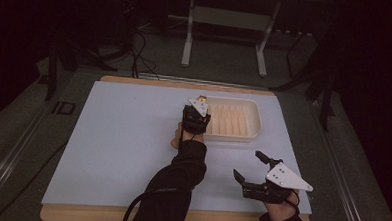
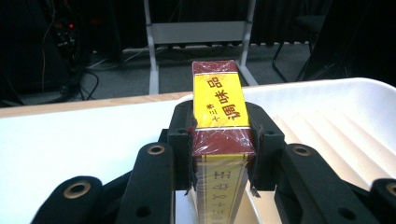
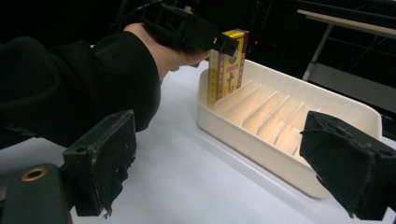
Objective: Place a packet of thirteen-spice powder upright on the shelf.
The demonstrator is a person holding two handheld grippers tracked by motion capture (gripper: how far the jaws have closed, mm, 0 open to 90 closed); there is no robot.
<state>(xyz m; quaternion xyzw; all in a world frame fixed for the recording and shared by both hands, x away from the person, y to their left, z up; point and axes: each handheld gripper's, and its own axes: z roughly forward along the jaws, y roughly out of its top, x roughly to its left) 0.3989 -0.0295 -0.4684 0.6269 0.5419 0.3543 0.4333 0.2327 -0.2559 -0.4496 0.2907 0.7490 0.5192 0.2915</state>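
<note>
A red and yellow box with printed characters stands upright between the jaws of my left gripper, which is shut on it. In the right gripper view the box has its lower end down inside the near end of a cream tray with ribbed dividers, and the left gripper holds it from the side. From above, the left gripper is at the tray's left end. My right gripper hovers open over the board, in front of the tray, with nothing between its jaws.
A white board covers the wooden table. The person's dark sleeve reaches across its middle. Beyond the far edge are a metal stand and cables on the floor.
</note>
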